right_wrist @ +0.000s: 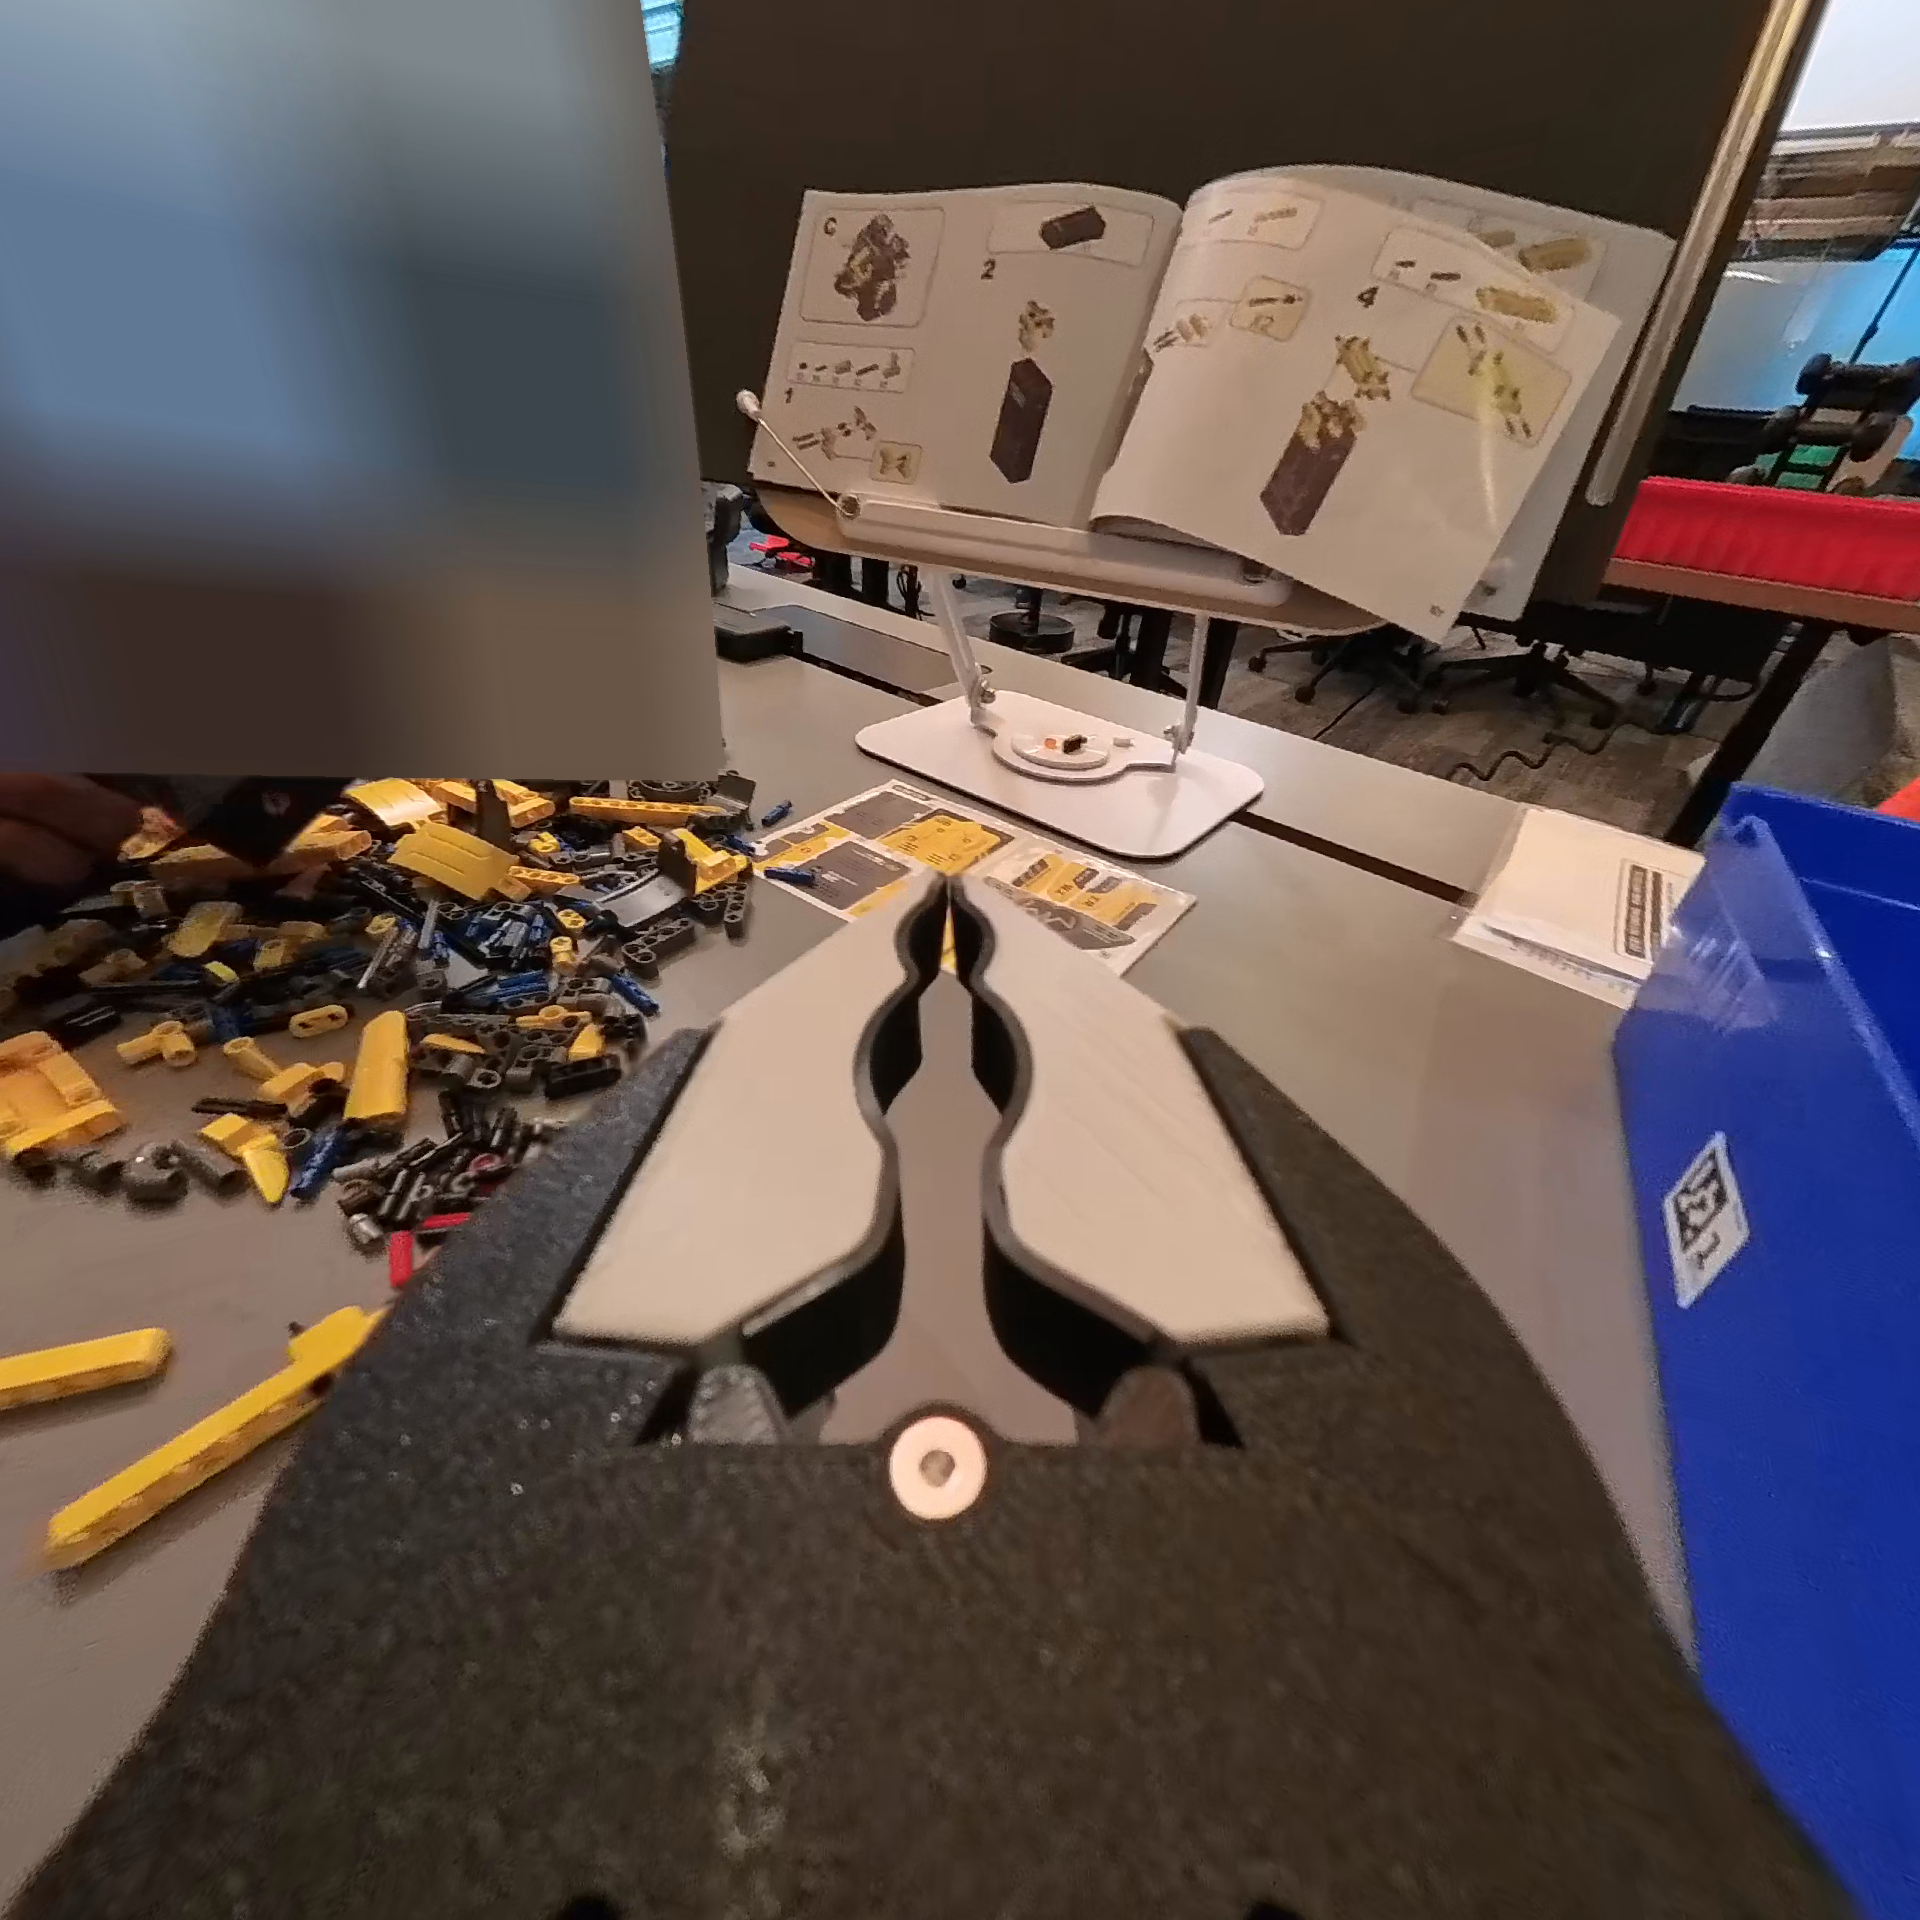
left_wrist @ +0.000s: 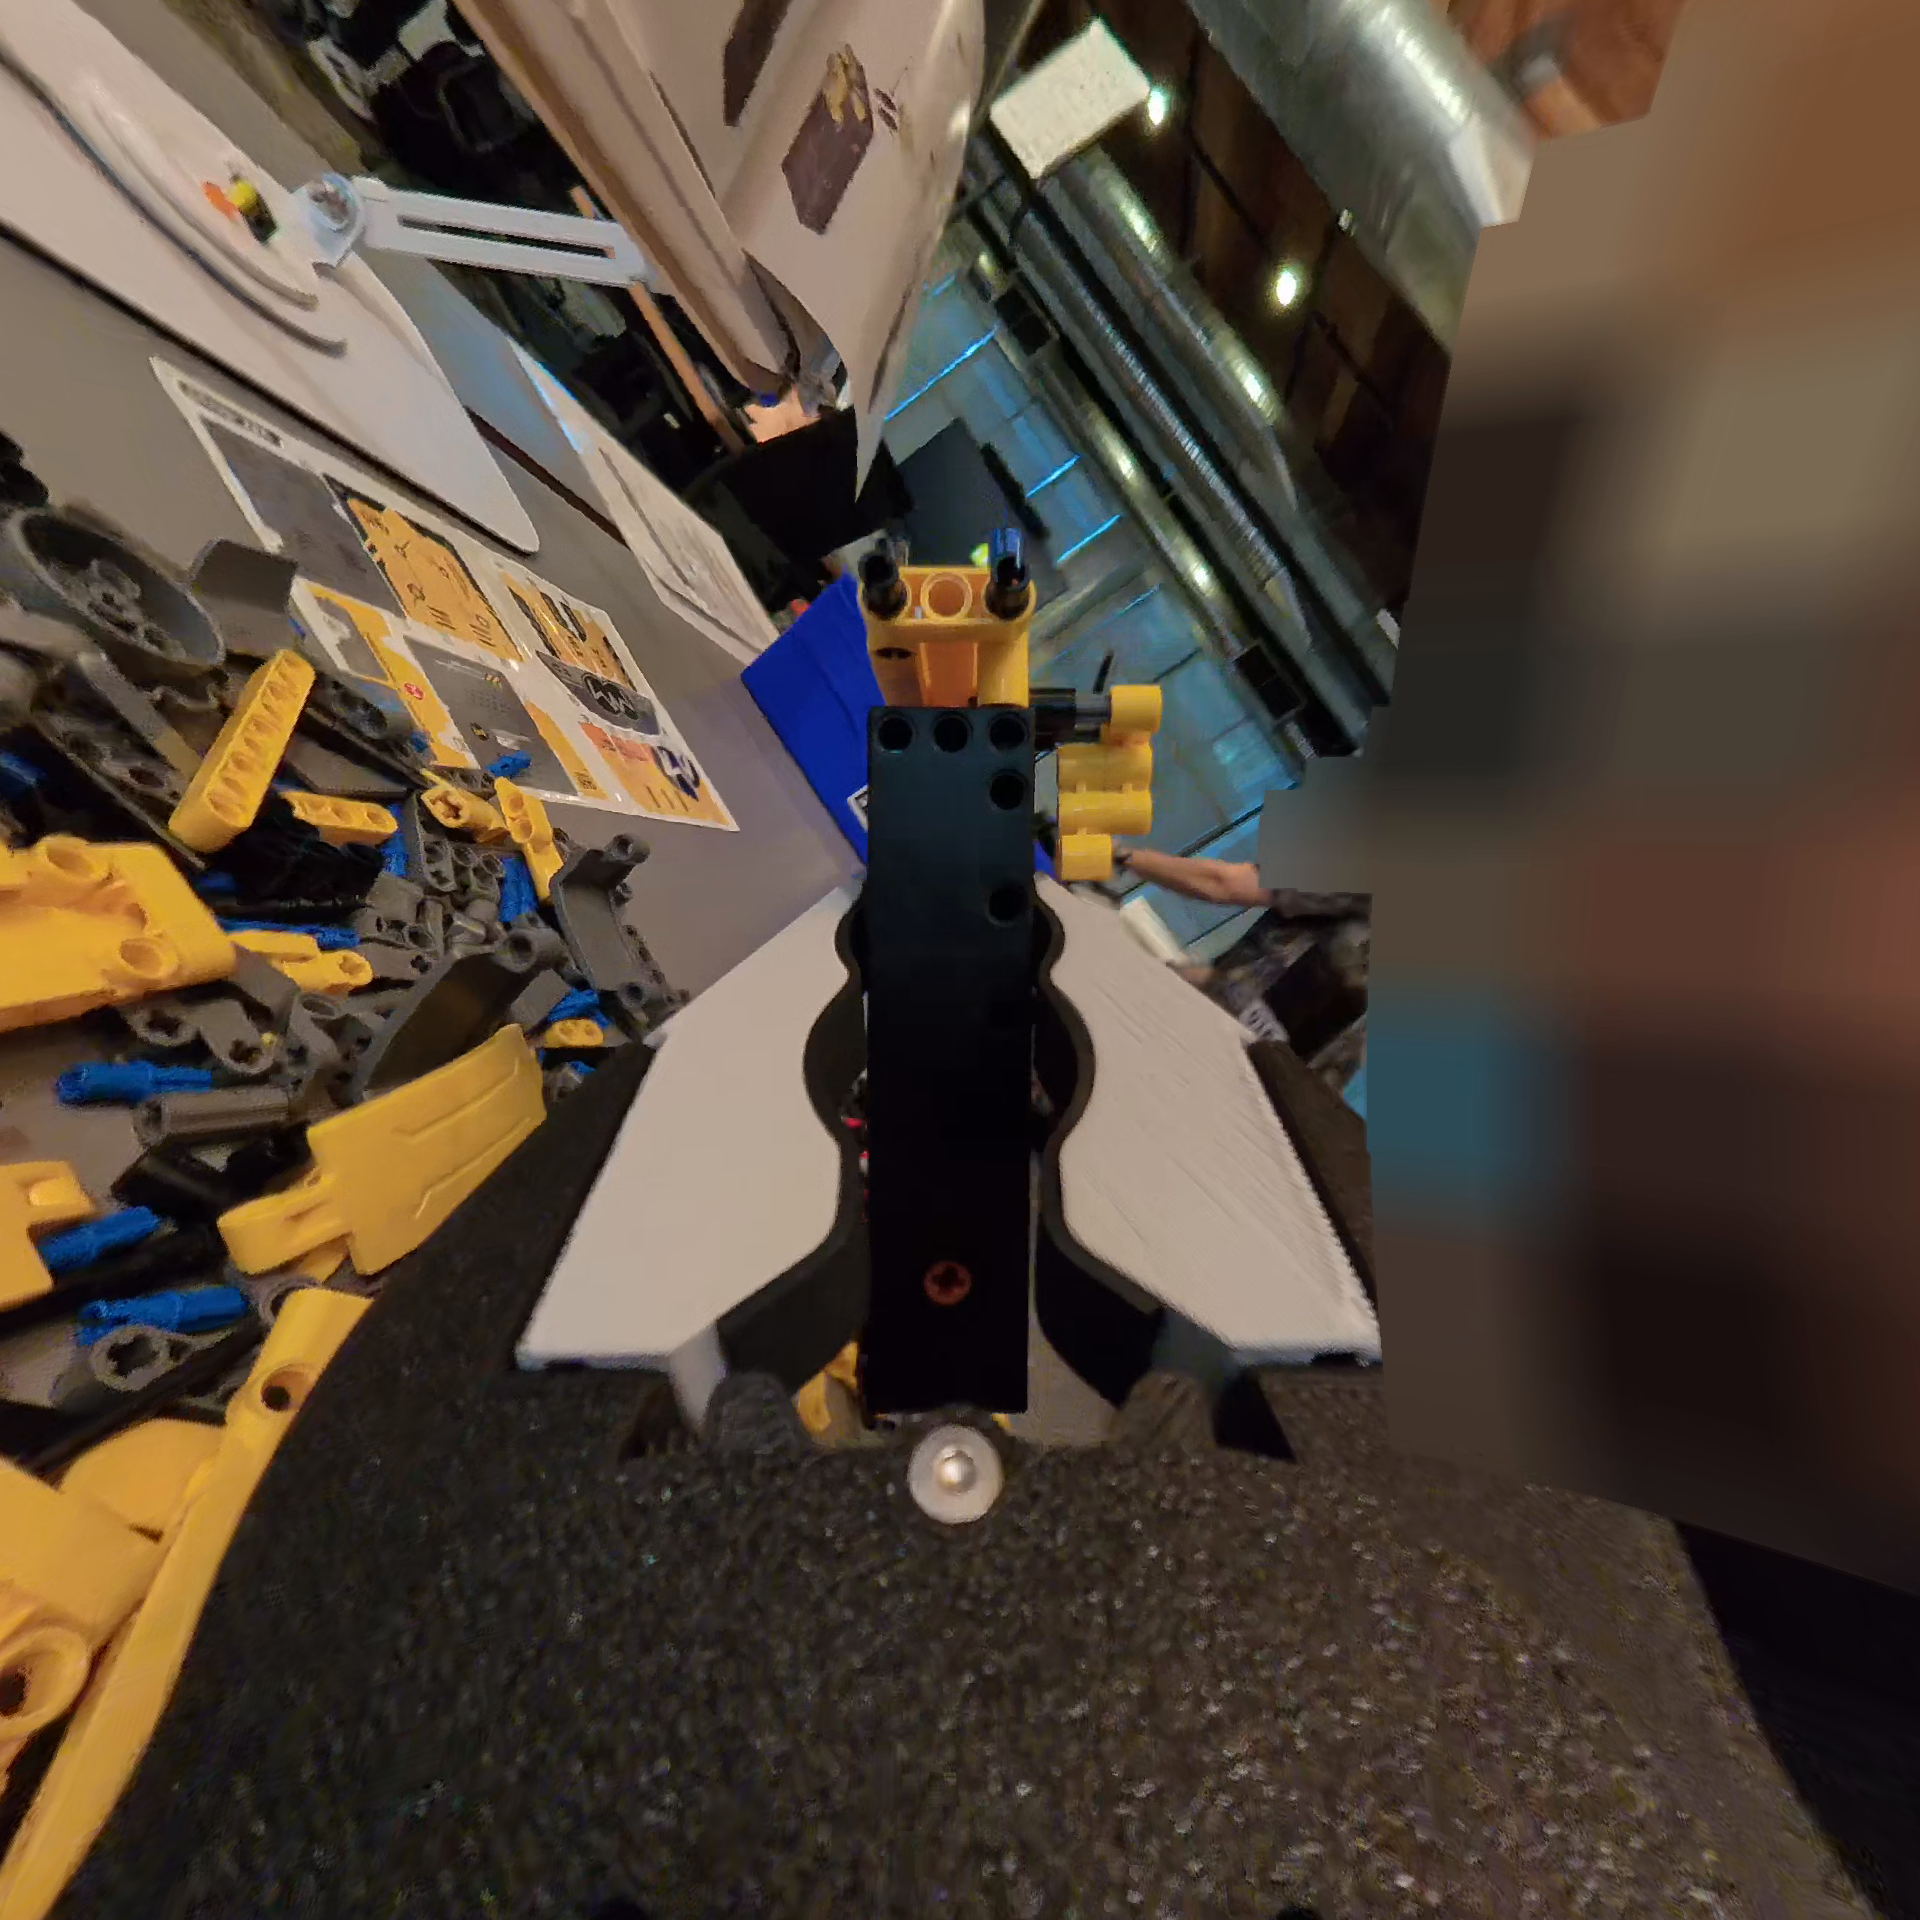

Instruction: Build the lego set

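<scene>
Black rectangular plastic brick block, yellow connectors at 12 o'clock, is clamped lengthwise by left gripper for clearance; right gripper is closed, empty.

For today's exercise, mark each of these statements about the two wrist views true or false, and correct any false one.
1. The left gripper is shut on a long black block topped with yellow pieces. True.
2. The right gripper holds a yellow beam. False: its jaws are shut with nothing between them.
3. An instruction booklet lies open on a white stand. True.
4. The blue bin sits among the loose pieces. False: it stands on the opposite side of the right gripper from the pile.
5. Sticker sheets lie flat on the table. True.
</scene>
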The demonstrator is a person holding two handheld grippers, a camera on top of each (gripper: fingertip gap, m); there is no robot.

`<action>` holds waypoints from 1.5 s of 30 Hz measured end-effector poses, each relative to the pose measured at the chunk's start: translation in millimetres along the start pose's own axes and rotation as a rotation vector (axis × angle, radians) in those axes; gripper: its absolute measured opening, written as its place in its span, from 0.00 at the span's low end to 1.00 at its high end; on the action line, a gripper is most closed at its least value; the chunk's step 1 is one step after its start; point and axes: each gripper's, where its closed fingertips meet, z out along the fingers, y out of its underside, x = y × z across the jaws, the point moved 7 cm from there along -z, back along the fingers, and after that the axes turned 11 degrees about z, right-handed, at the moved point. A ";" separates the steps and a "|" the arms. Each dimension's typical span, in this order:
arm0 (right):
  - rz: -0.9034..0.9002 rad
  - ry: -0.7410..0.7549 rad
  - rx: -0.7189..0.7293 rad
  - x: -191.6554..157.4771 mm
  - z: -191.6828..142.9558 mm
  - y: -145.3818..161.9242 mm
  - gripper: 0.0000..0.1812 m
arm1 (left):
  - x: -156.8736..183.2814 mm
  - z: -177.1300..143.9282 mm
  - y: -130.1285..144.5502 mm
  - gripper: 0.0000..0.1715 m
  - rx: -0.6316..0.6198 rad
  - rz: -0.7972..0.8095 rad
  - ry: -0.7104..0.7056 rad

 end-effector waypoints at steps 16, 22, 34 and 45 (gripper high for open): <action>0.034 -0.523 -0.038 -89.1 -7.3 5.0 0.20 | 74.9 40.0 74.3 0.15 -0.497 0.997 0.127; 0.115 -0.667 -0.098 -98.1 -12.0 5.9 0.20 | 90.6 40.3 87.2 0.15 -0.579 1.031 0.292; 0.202 -0.909 -0.297 -132.9 -16.4 23.6 0.17 | 103.6 28.6 118.5 0.15 -0.753 0.806 0.371; 0.218 -0.943 -0.349 -139.6 -14.0 26.4 0.14 | 107.3 24.4 124.1 0.15 -0.796 0.821 0.356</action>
